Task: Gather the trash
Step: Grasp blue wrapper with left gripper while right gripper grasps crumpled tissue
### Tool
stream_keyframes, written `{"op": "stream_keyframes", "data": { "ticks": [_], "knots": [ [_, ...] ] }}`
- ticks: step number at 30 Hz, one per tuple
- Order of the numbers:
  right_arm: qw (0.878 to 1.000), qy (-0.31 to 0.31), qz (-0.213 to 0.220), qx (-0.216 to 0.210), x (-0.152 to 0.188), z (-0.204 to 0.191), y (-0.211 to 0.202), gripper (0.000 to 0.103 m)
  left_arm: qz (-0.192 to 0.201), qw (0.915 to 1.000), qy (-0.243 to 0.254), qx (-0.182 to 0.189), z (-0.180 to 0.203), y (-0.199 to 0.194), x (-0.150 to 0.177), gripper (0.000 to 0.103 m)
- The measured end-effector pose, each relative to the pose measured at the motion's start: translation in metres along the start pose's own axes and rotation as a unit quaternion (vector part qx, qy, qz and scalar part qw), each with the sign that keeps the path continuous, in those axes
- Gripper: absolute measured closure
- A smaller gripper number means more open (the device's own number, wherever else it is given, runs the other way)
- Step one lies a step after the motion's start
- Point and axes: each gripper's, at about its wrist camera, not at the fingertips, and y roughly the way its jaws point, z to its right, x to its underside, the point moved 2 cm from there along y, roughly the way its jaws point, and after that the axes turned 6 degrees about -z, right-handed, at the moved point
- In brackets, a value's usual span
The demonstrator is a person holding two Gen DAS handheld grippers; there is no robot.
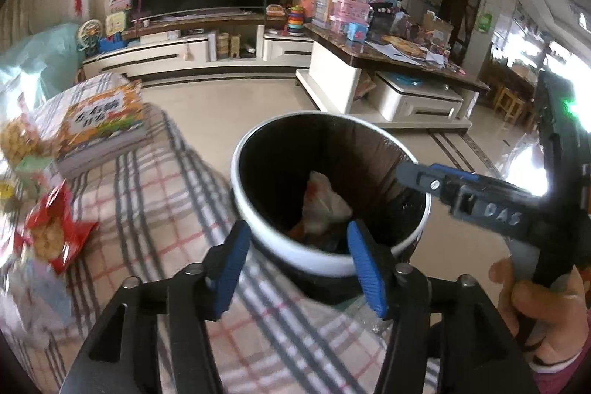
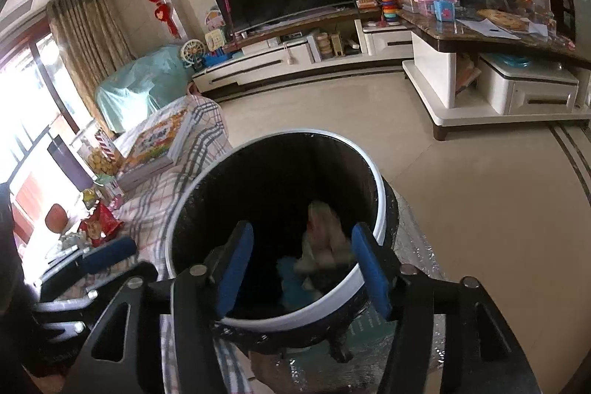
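A plaid-covered bed [image 1: 177, 209] still carries snack wrappers, among them a red packet [image 1: 55, 235], beside the white-rimmed trash bin [image 2: 378, 209] already holding crumpled waste [image 2: 325, 239]. Both the right gripper [image 2: 301, 268] and left gripper [image 1: 295, 264] hang over the bin, fingers spread and empty. The drop looks complete; next likely calls for reaching back to the red packet.

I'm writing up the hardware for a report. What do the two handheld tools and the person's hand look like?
Both tools share one build: black angular frames with silver pivot bolts and bright blue ribbed finger pads. The left tool and right tool look identical. Seen from the left wrist camera, the right tool carries raised "DAS" lettering and a green light. The person's bare hand shows a dark pink cuff.
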Motion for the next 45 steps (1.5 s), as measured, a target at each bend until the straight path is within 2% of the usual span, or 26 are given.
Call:
{"op": "stream_keyframes", "data": {
  "ticks": [2,5,14,23,30,40,45],
  "knots": [
    [1.0,0.001,0.01,-0.005,0.004,-0.005,-0.006,0.018,0.003,0.9999,-0.013,-0.001,-0.007,-0.008,0.014,0.044],
    [1.0,-0.006,0.02,-0.017,0.011,-0.019,-0.014,0.014,0.003,0.9994,-0.034,-0.007,-0.02,-0.02,0.034,0.043],
    [0.997,-0.025,0.007,-0.068,0.036,-0.068,-0.017,0.014,0.01,0.9961,-0.077,-0.041,-0.057,-0.061,0.08,0.042],
    [0.992,-0.059,-0.022,-0.11,0.059,-0.126,-0.005,0.014,0.021,0.987,-0.135,-0.086,-0.105,-0.098,0.118,0.042],
    [0.986,-0.083,-0.048,-0.14,0.077,-0.17,0.015,0.014,0.037,0.9733,-0.189,-0.124,-0.142,-0.124,0.148,0.042],
    [0.978,-0.11,-0.067,-0.161,0.085,-0.218,0.033,0.014,0.04,0.9622,-0.224,-0.149,-0.166,-0.14,0.172,0.041],
    [0.976,-0.119,-0.07,-0.17,0.086,-0.237,0.04,0.014,0.051,0.95,-0.253,-0.176,-0.184,-0.152,0.183,0.029]
  ]
}}
